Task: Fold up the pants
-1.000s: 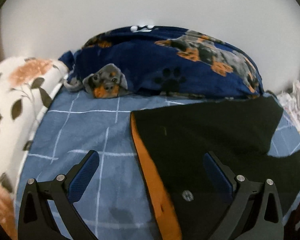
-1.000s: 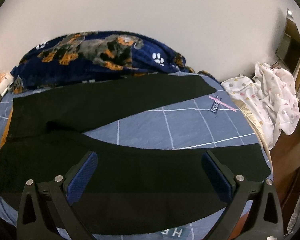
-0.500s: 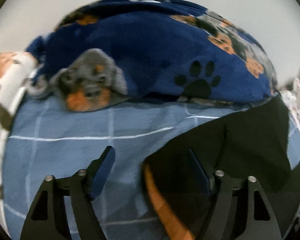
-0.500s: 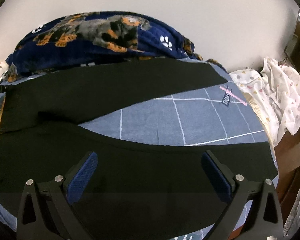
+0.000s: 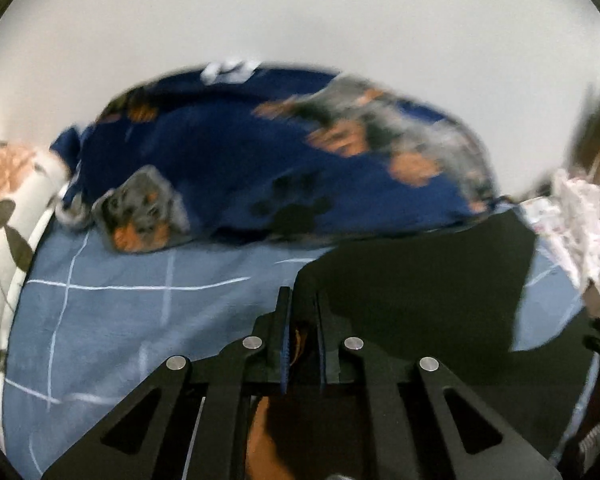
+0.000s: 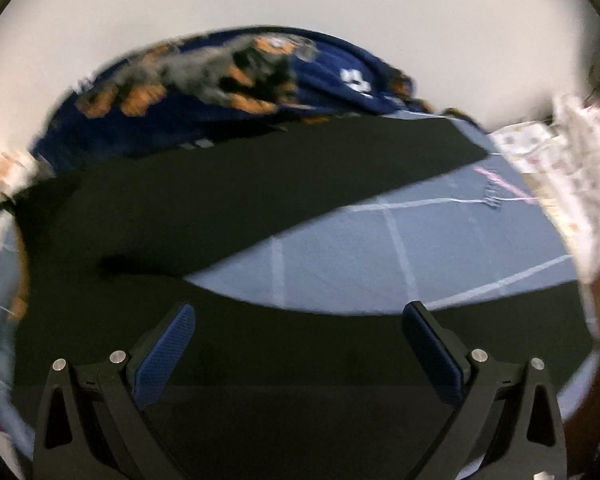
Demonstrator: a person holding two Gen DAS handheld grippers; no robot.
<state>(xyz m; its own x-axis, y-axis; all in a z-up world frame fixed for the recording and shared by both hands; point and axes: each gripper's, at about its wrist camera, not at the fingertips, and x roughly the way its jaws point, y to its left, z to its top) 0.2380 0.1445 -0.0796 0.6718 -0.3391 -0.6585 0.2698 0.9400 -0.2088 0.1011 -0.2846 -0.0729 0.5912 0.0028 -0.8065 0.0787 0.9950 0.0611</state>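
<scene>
- The pillow [image 5: 4, 208], white with an orange flower, lies at the far left edge of the bed [image 5: 112, 320], well apart from the work
- The blanket [image 5: 260, 168], navy with dog prints, is heaped along the wall behind the pants [image 6: 228, 208], just beside the far leg, so the blue checked sheet in front is free for folding
- The pants are black and lie flat on the bed with the two legs spread in a V, sheet showing between them; the waist, with its orange lining, is at the left end
- The left gripper [image 5: 302, 332] has its jaws closed on the waist corner of the pants, a bit of orange lining showing between them; I judge this grip is the start of carrying one side over onto the other
- The left gripper is held low and level, pointing toward the blanket, with the cloth running off to its right; the view is blurred
- The right gripper [image 6: 300, 344] has its jaws wide apart and holds nothing; it hangs over the near leg, both fingers [image 6: 168, 352] above black cloth, pointing across the V toward the far leg
- I judge it is placed there to take the near leg so both ends can go together
- A white spotted cloth [image 6: 572, 168] is bunched at the right edge of the bed, near the leg ends but apart from them
</scene>
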